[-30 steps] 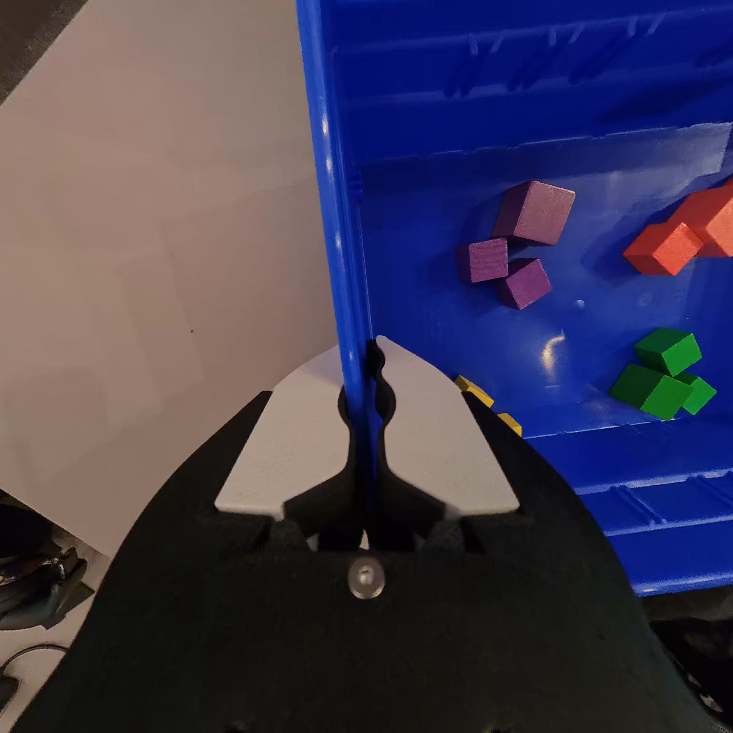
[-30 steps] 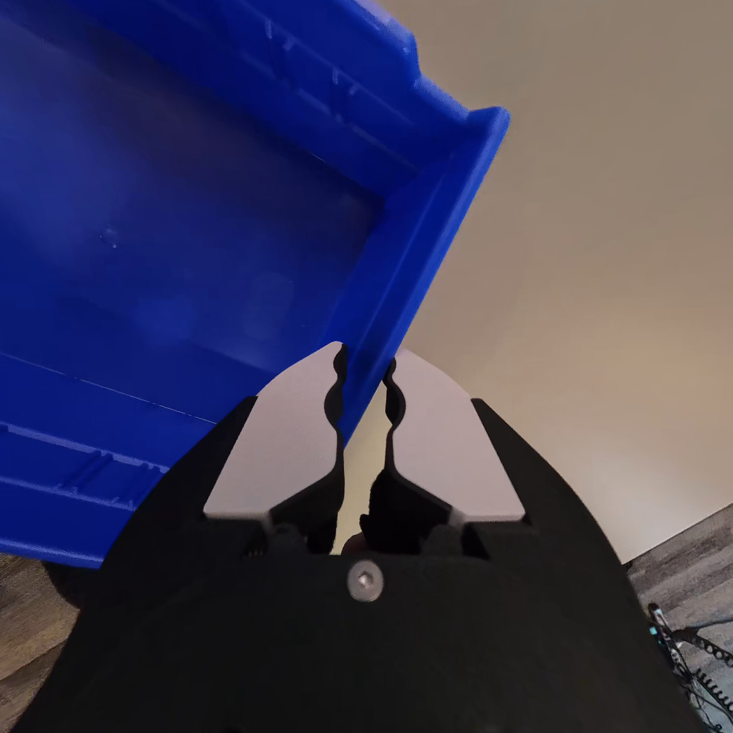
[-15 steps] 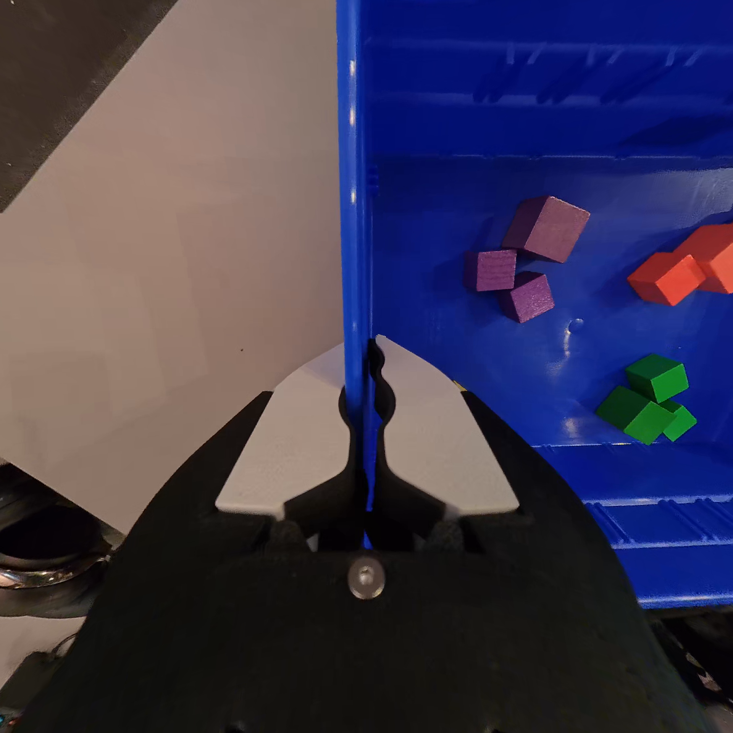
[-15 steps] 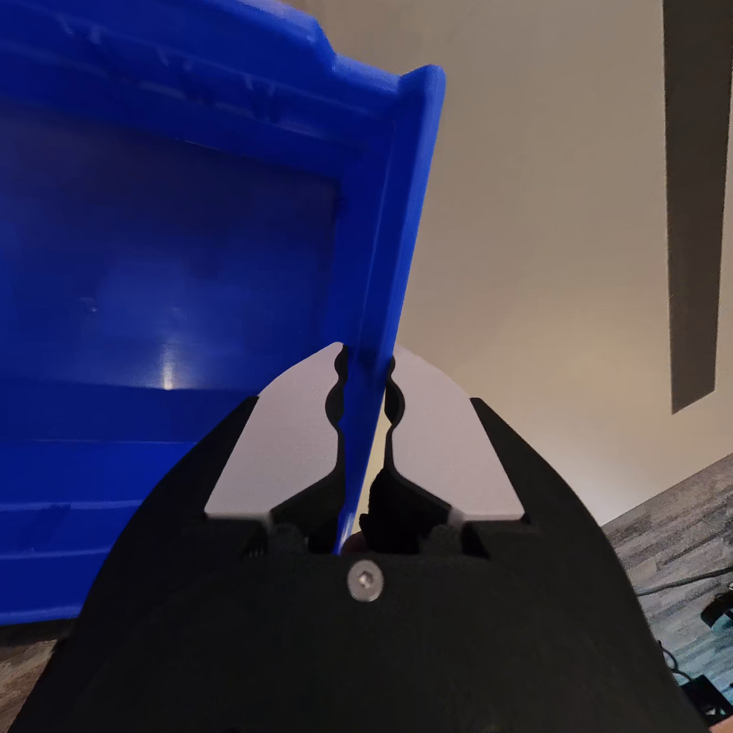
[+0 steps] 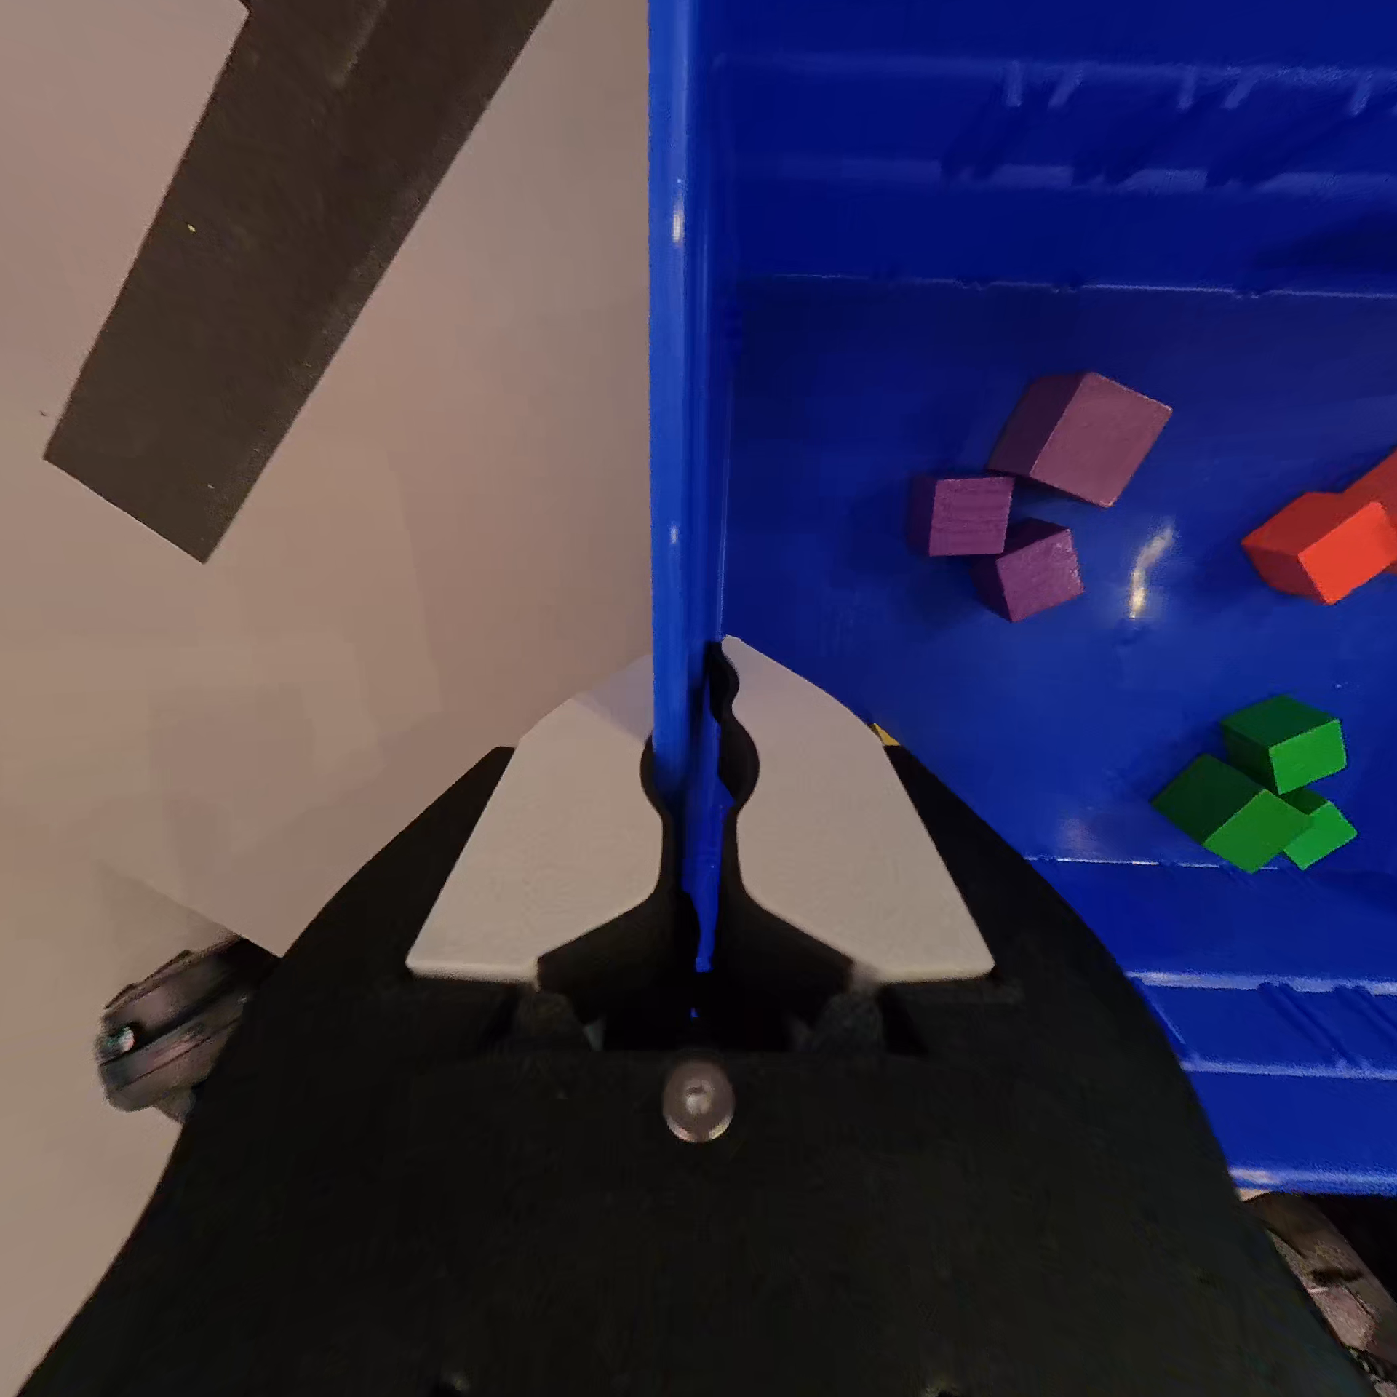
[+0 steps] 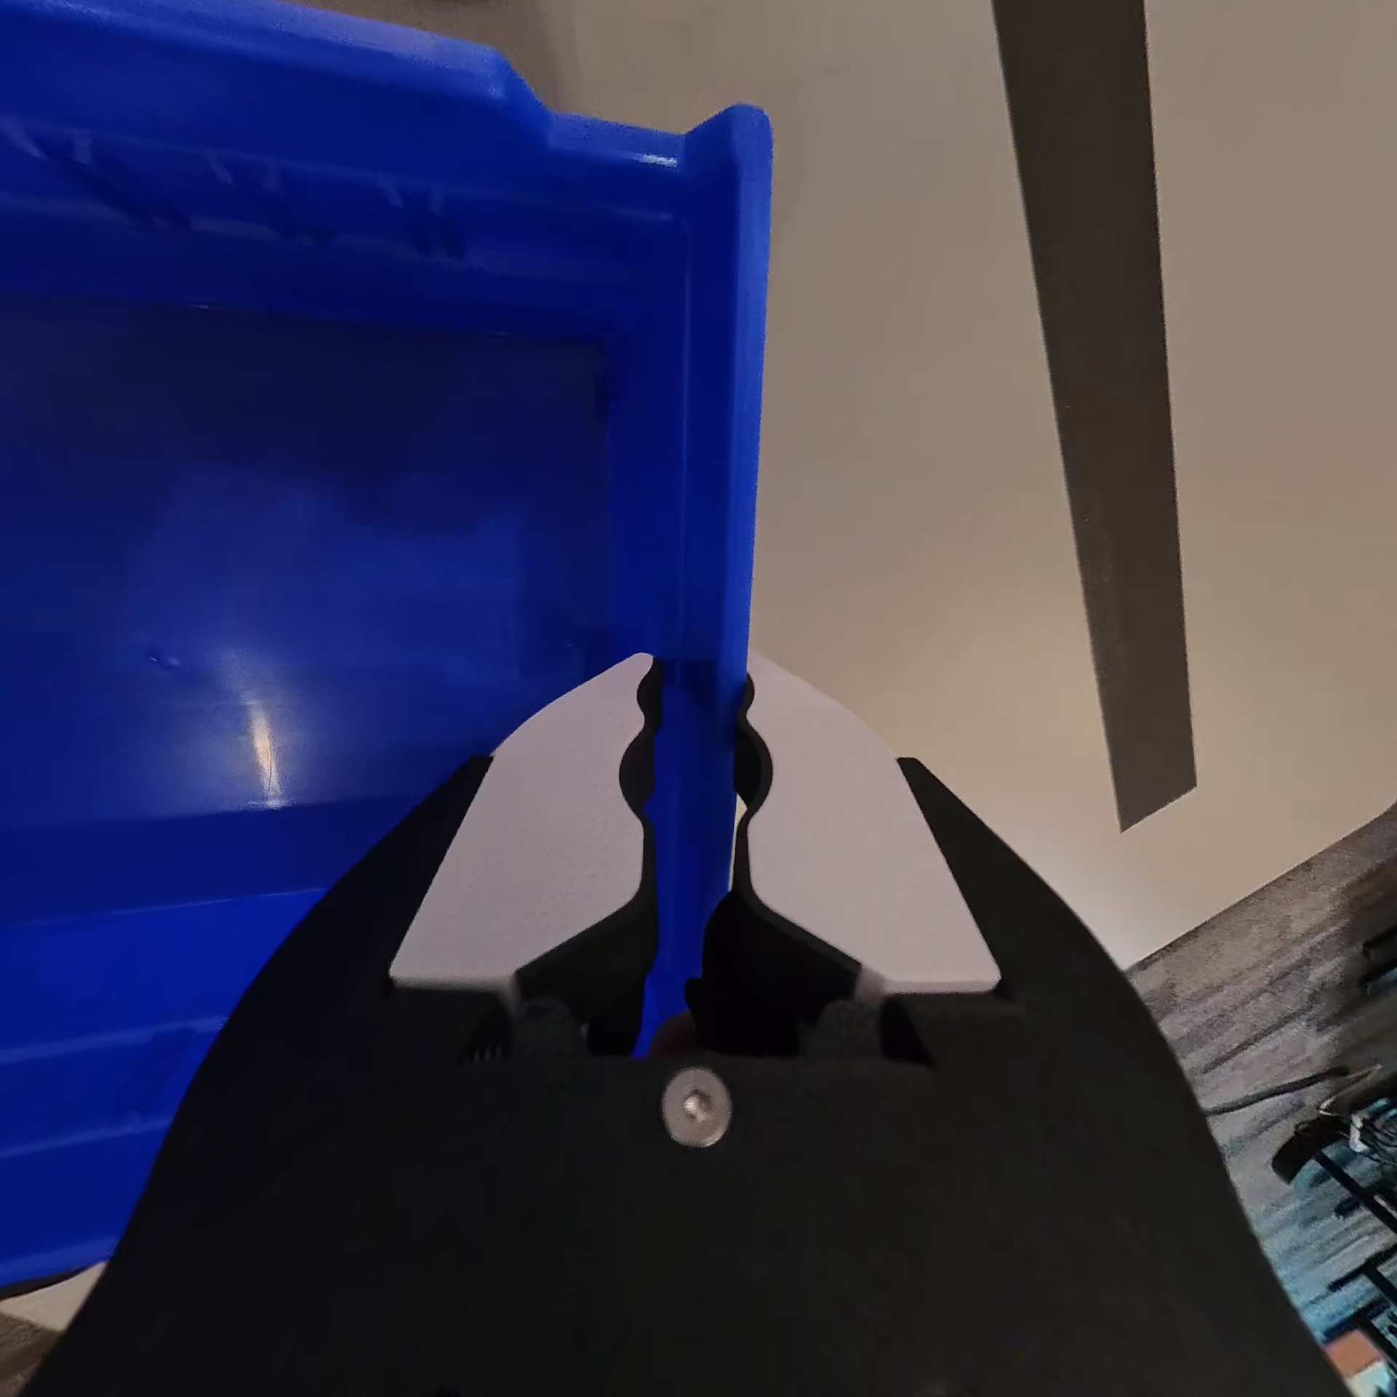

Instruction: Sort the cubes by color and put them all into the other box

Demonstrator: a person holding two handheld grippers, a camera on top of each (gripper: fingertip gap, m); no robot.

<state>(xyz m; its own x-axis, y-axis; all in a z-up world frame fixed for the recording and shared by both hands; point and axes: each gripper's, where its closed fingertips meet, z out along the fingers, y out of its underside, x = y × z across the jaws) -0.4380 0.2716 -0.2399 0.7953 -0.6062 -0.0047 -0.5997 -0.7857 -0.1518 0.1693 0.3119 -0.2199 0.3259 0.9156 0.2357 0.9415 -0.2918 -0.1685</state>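
1. Clearly my left gripper is clamped almost shut on one side wall of the glossy blue plastic box; my right gripper, a little wider, pinches a thicker rim of a blue box.
2. Should either pinch slip, I judge the box would tip and mix the piles.
3. Inside, beyond that wall: small purple wooden cubes, red cubes, green cubes, grouped apart.

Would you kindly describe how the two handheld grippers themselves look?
Both look alike: the left gripper and right gripper have broad matte black bodies, a silver screw at the centre, and pale grey-white fingers with wavy black inner edges. No cables or sleeves show.
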